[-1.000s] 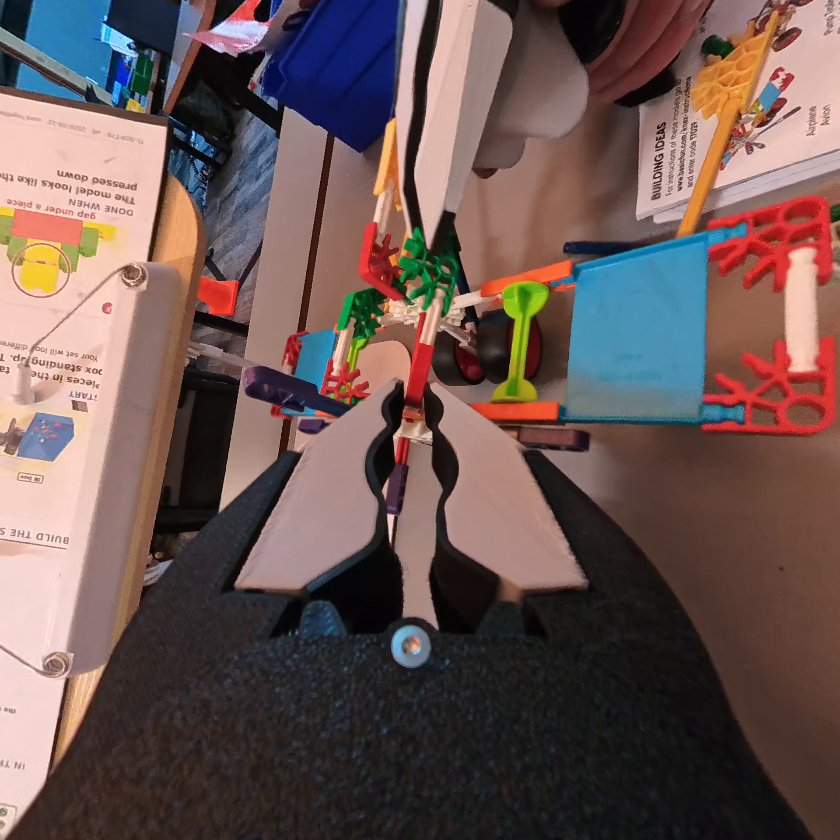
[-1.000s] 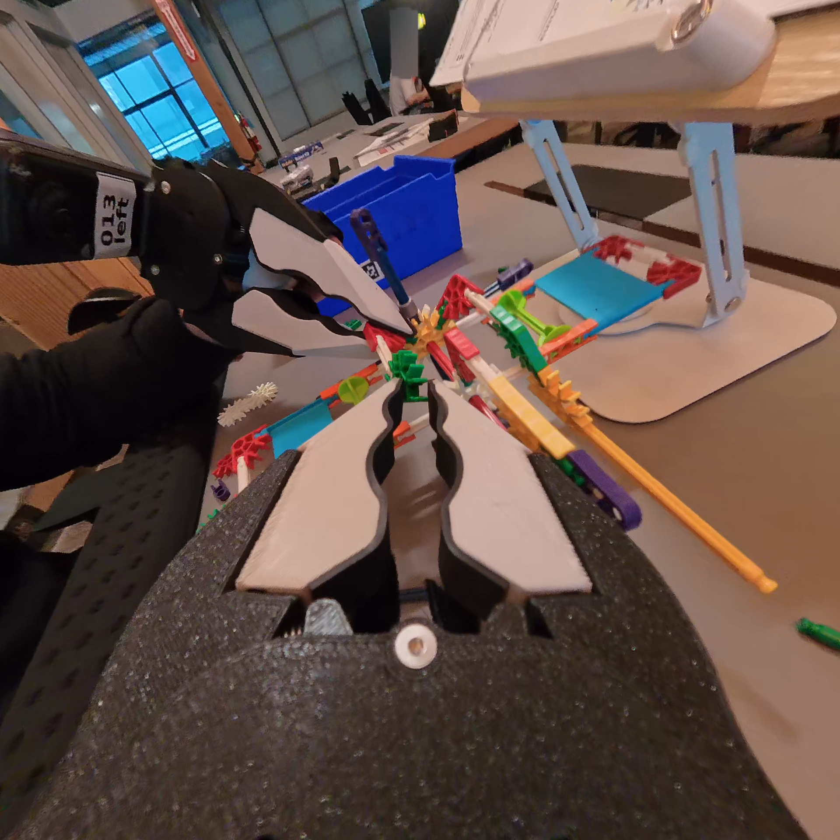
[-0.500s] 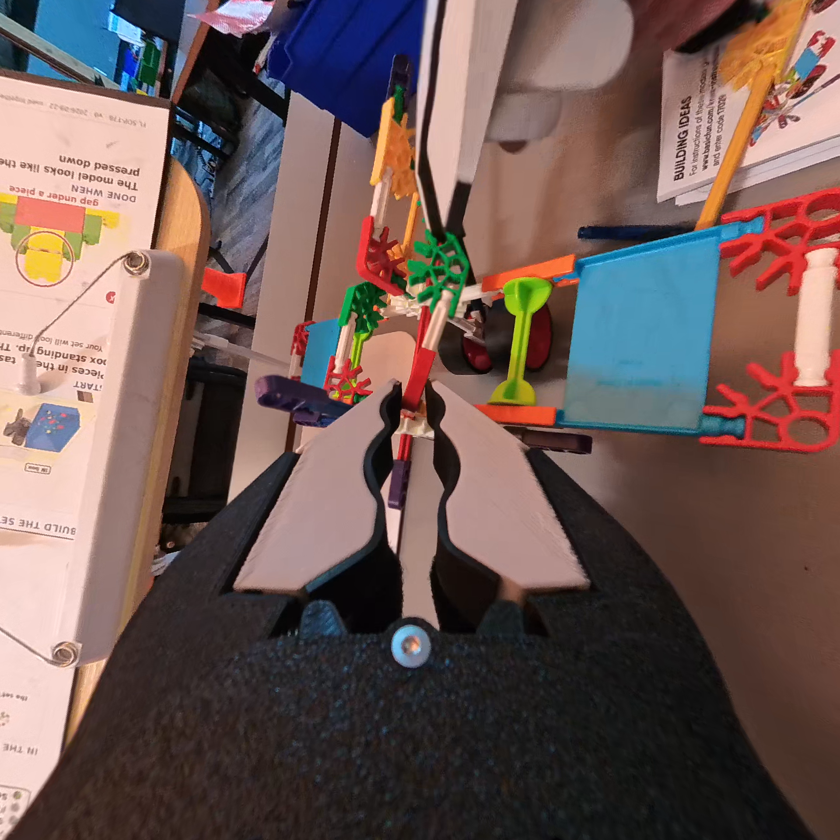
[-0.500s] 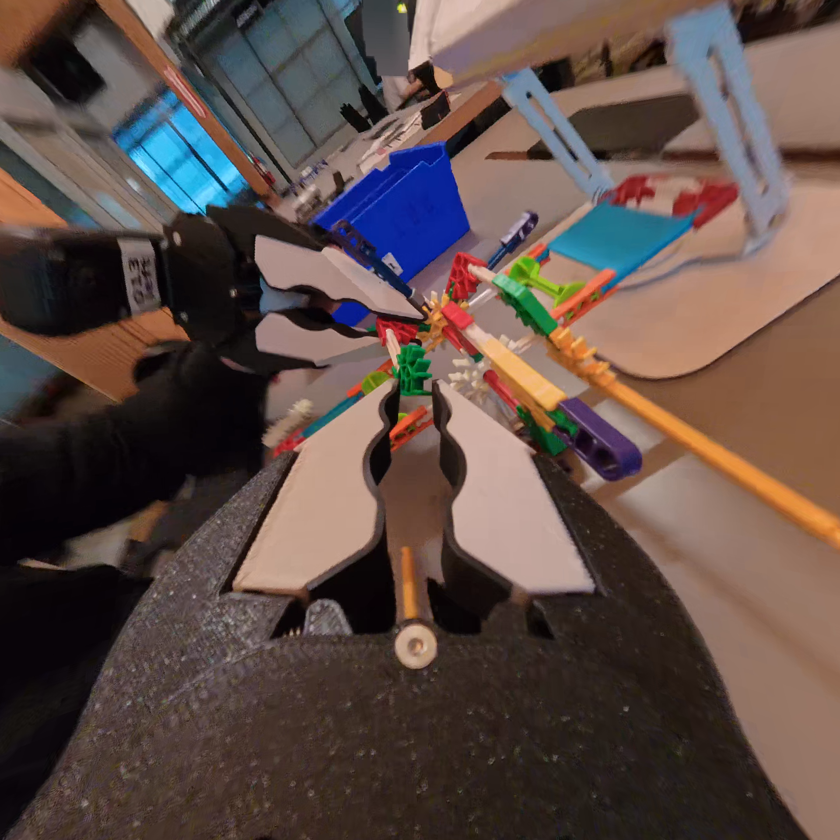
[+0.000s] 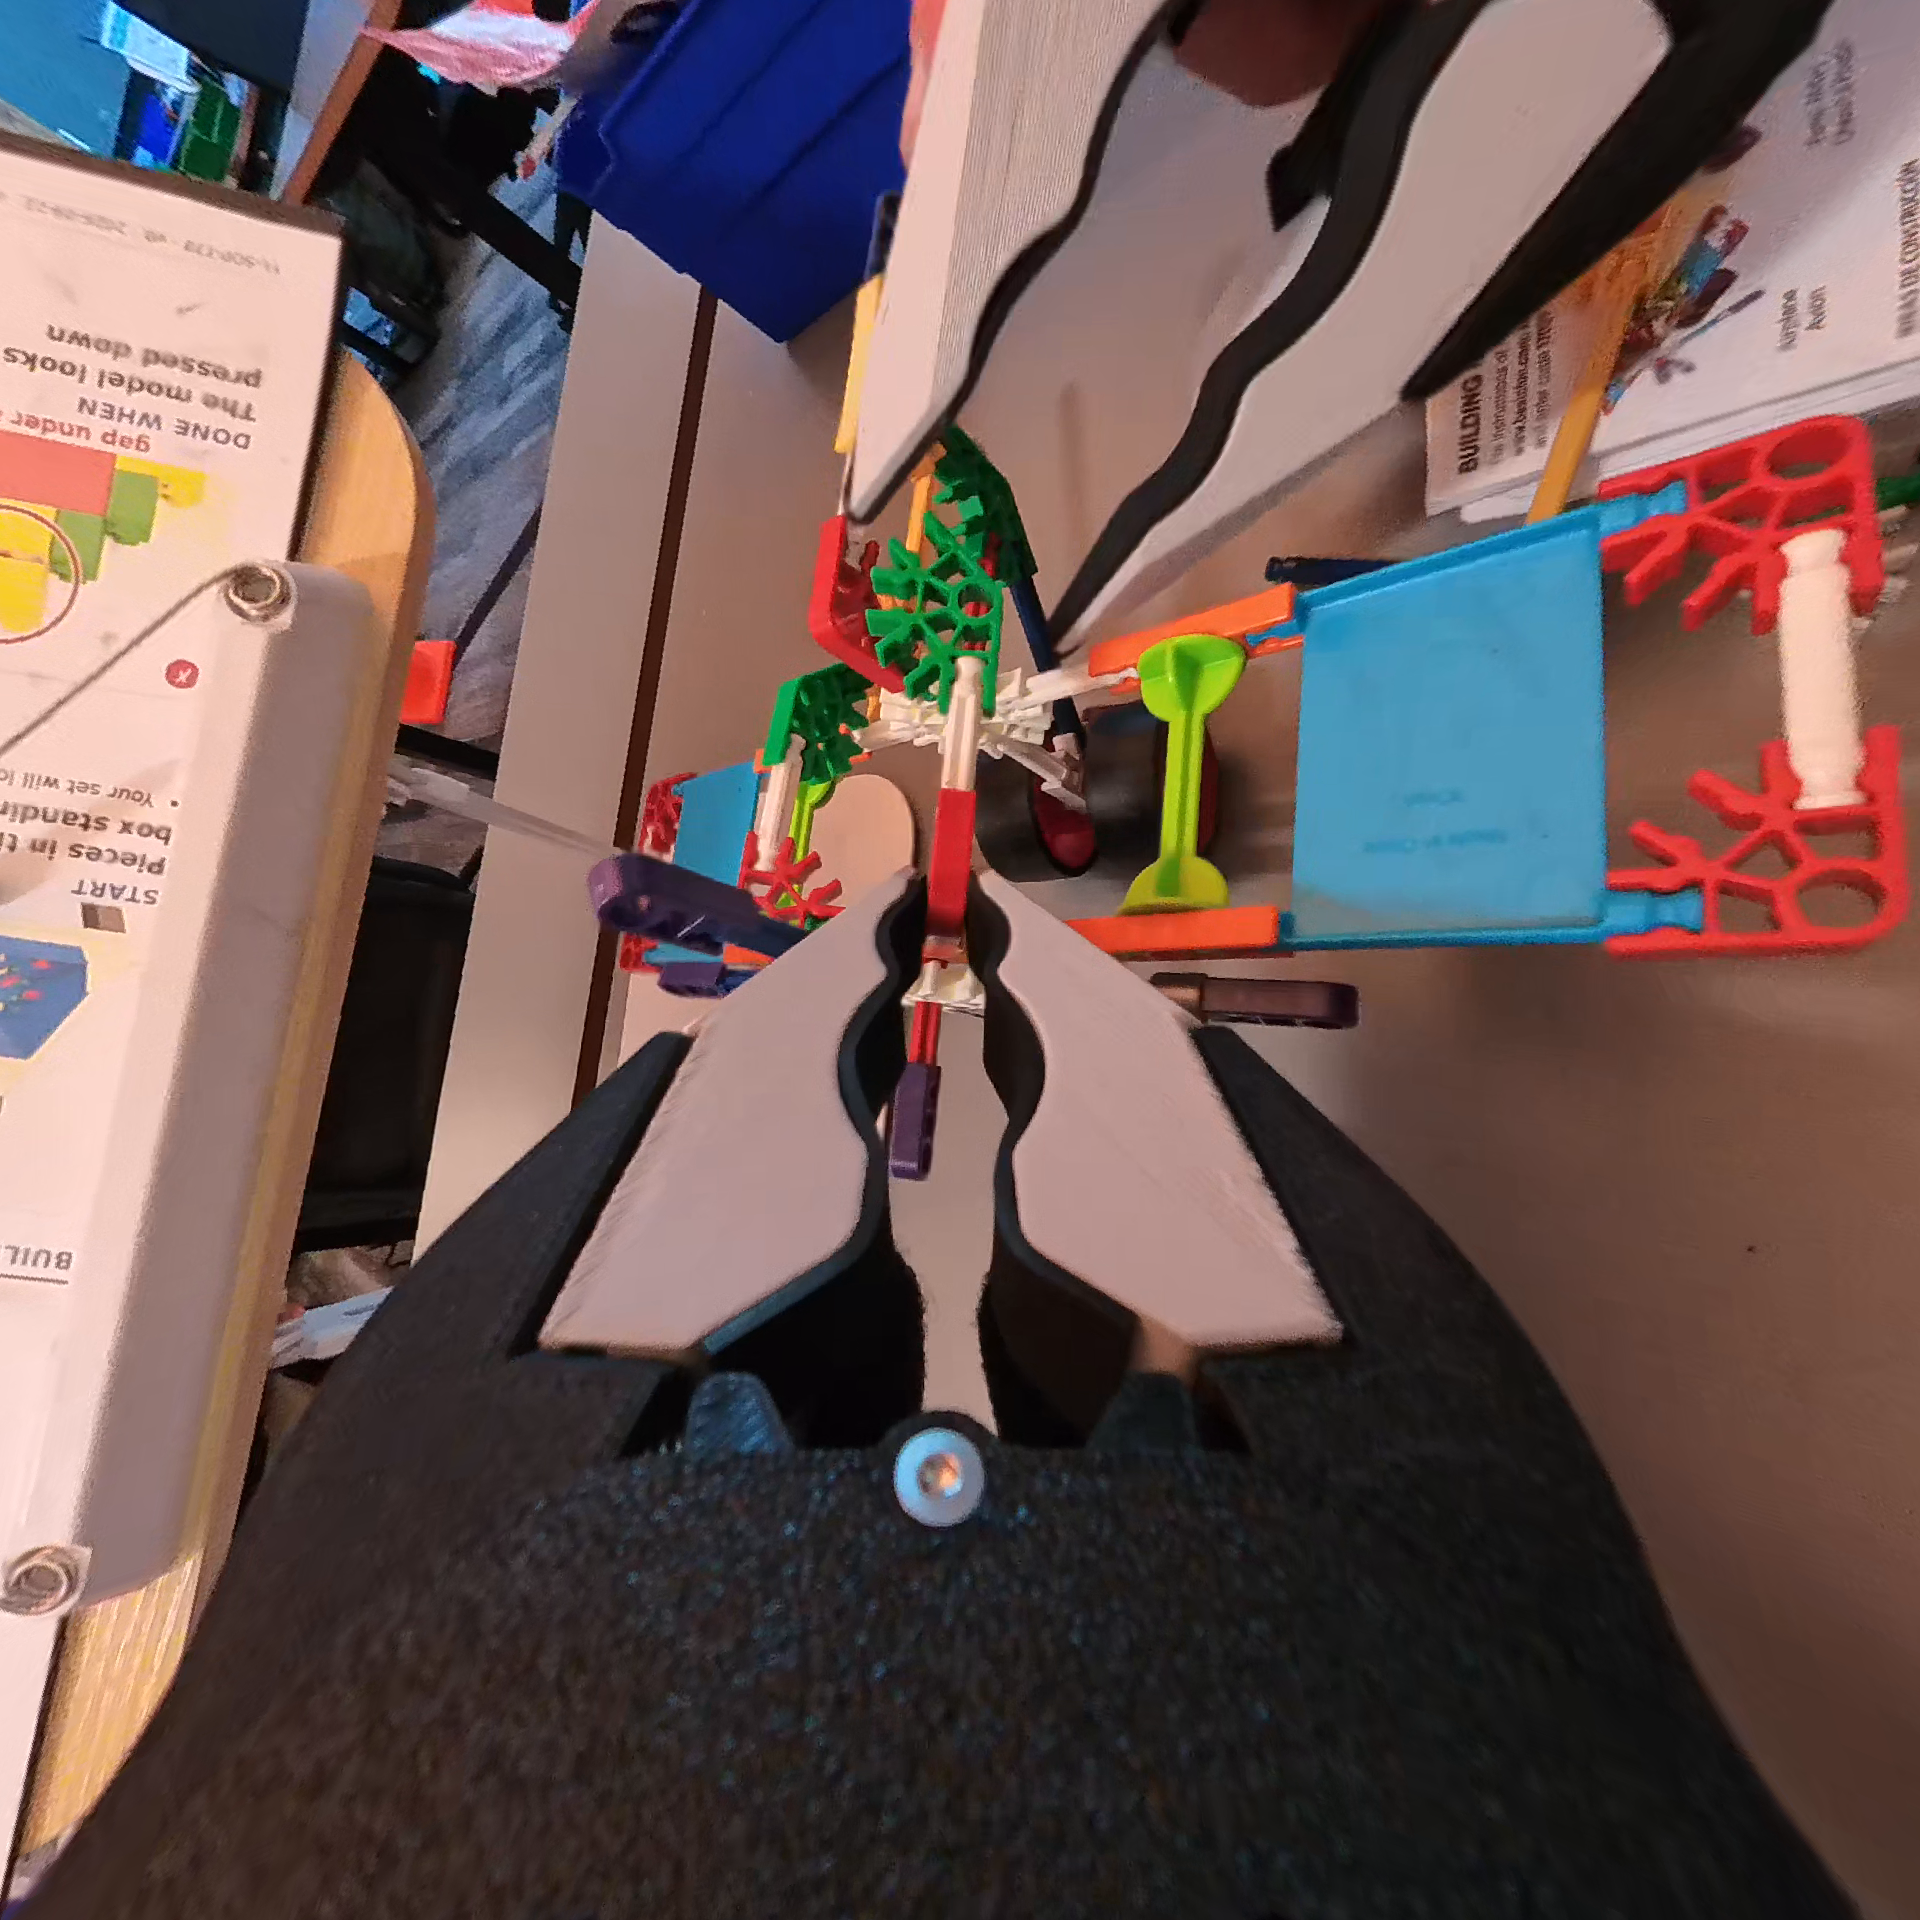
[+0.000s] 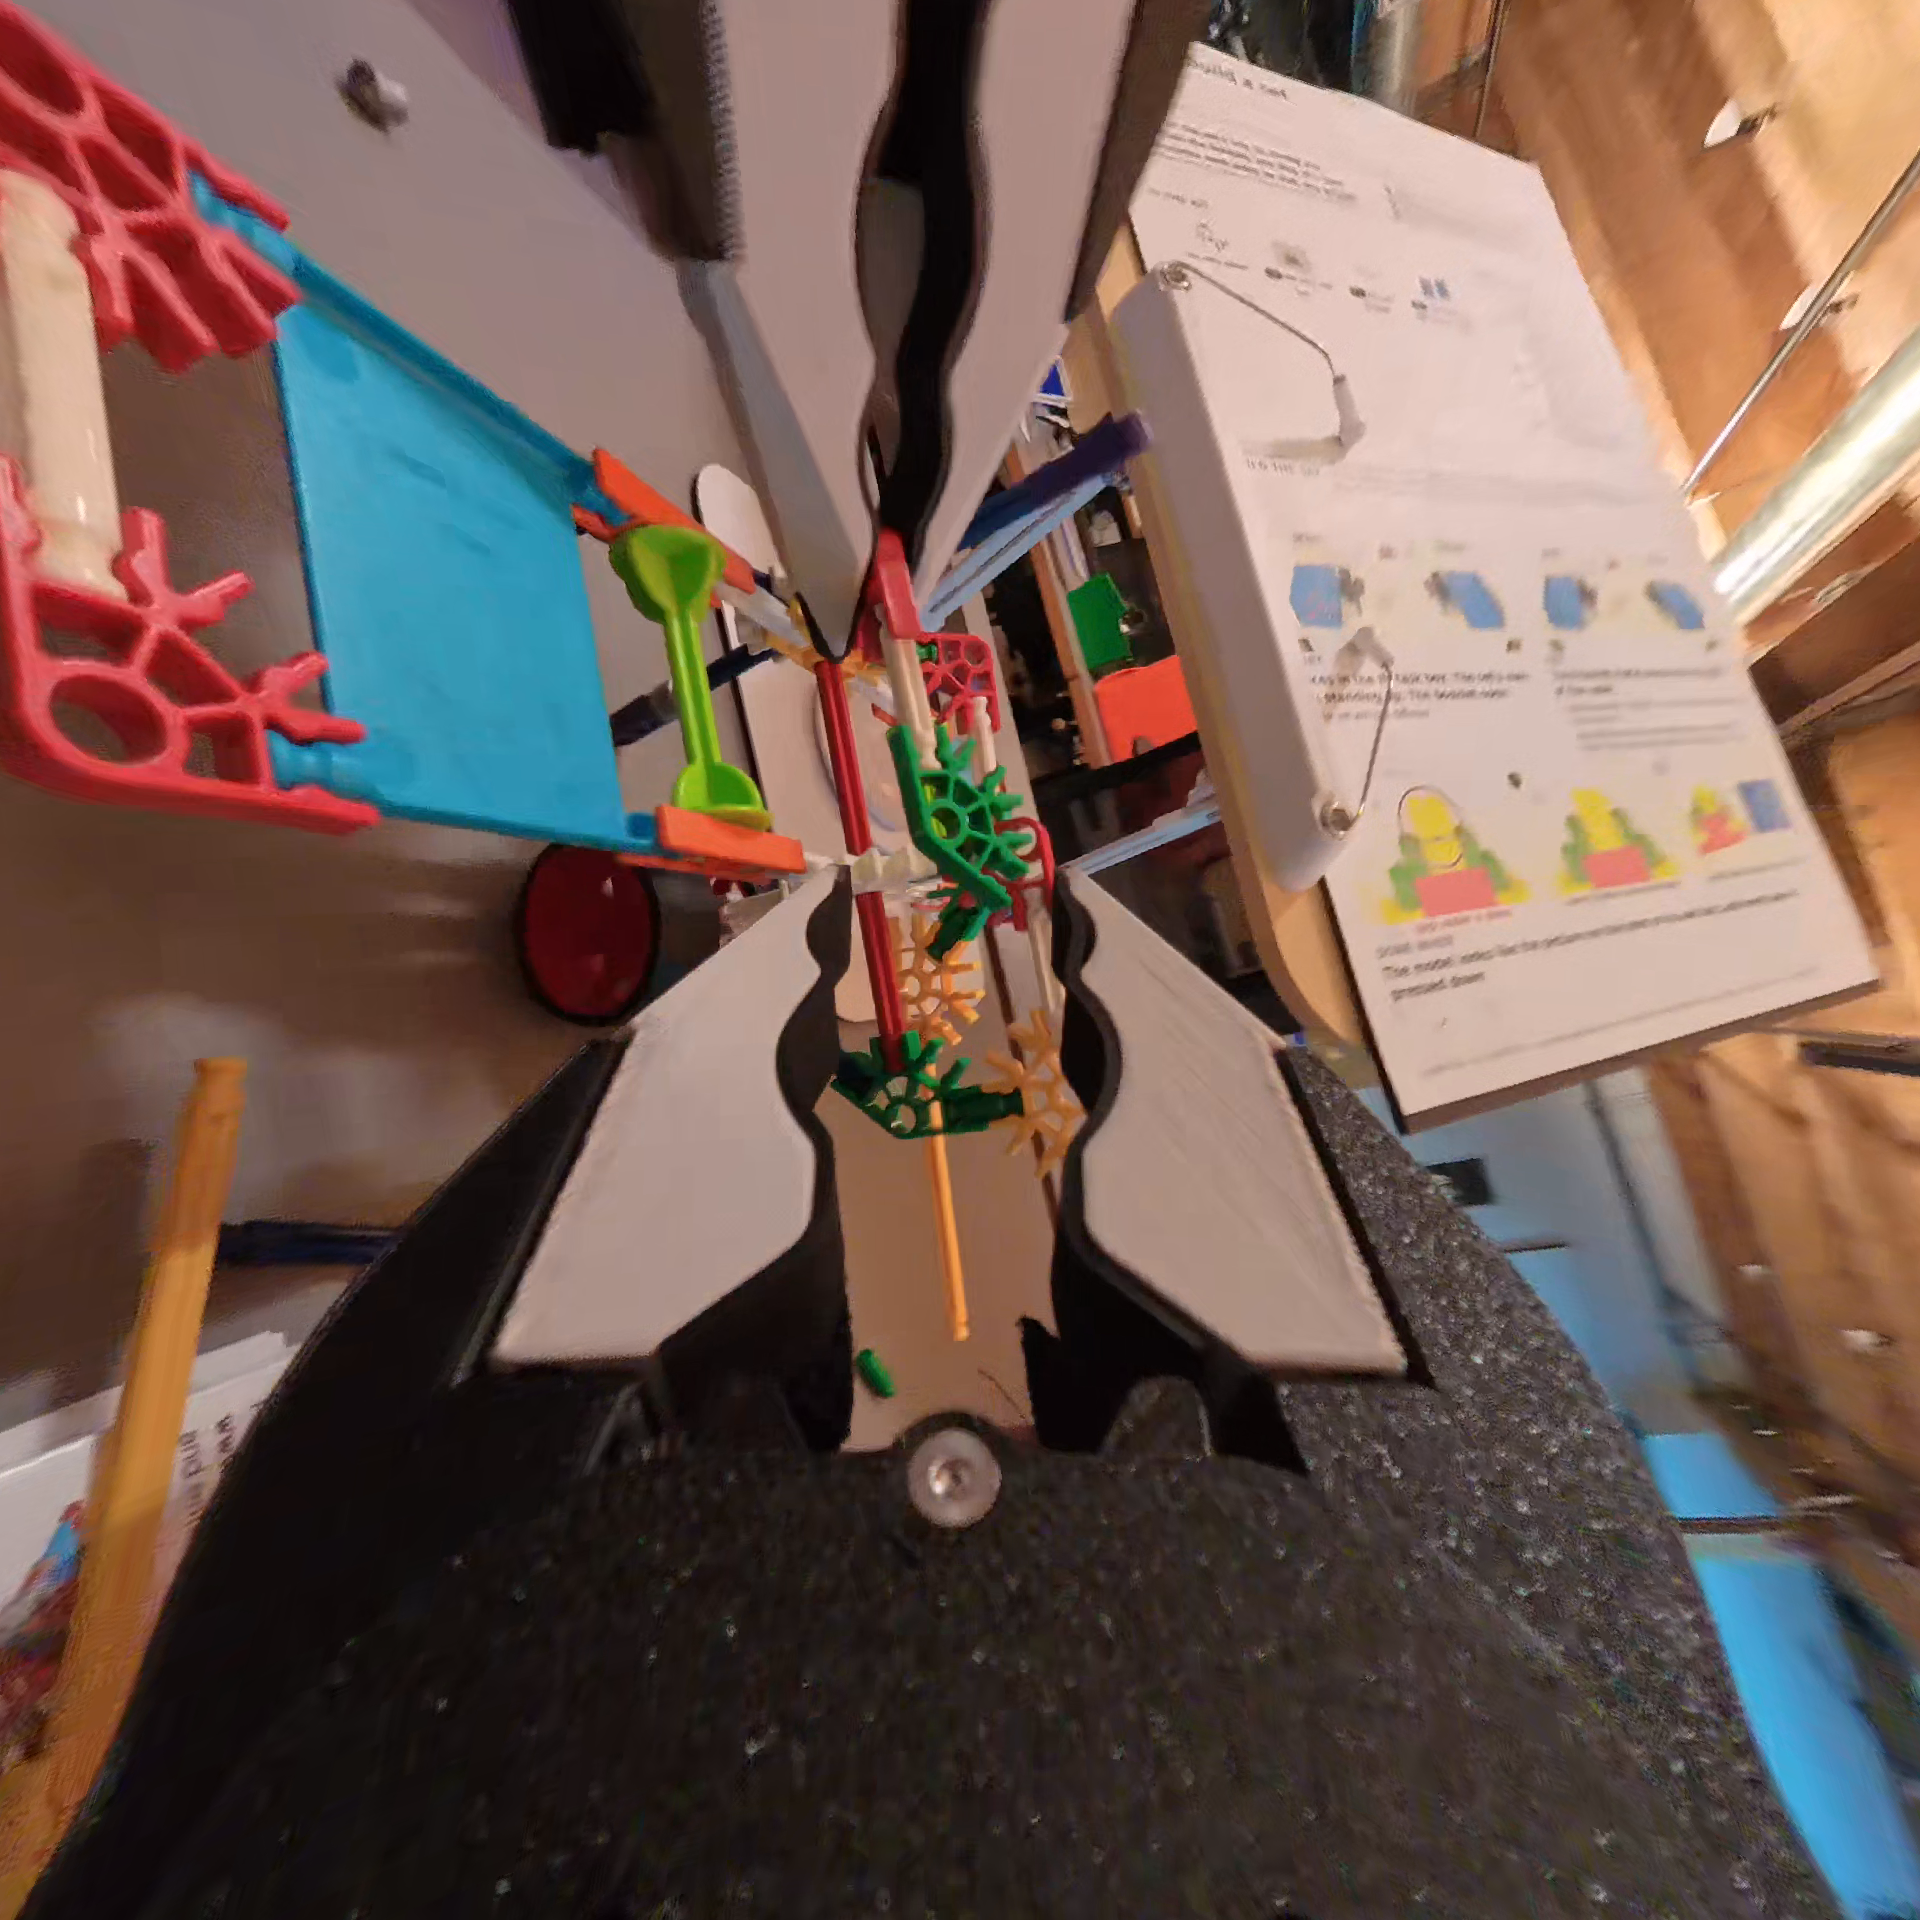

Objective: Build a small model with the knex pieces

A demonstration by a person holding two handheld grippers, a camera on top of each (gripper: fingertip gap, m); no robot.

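A toy model of coloured rods and connectors lies on the table. My left gripper (image 5: 948, 894) is shut on its red rod (image 5: 951, 842), next to a white connector. My right gripper (image 6: 948, 883) is open and faces the left one. Its fingers straddle the green connector (image 6: 956, 821), the yellow connectors (image 6: 940, 982) and the red rod (image 6: 862, 831) without clearly touching them. In the left wrist view the right gripper (image 5: 966, 571) comes in from above over the green connector (image 5: 935, 623). In the right wrist view the left gripper (image 6: 873, 603) pinches the rod's far end.
The model's blue panel (image 5: 1444, 727) with red end frames, a lime spool (image 5: 1179, 779) and a red wheel (image 6: 587, 930) lie beside the held part. An instruction board on a stand (image 5: 135, 727) is close at the left. A blue bin (image 5: 748, 135), a booklet (image 5: 1714, 312) and a long yellow rod (image 6: 156, 1299) lie around. Left tips to right tips: about 6 cm.
My right gripper has swung round to face the left one, come closer and opened wider around the green and yellow connectors. My left gripper has kept its hold on the red rod.
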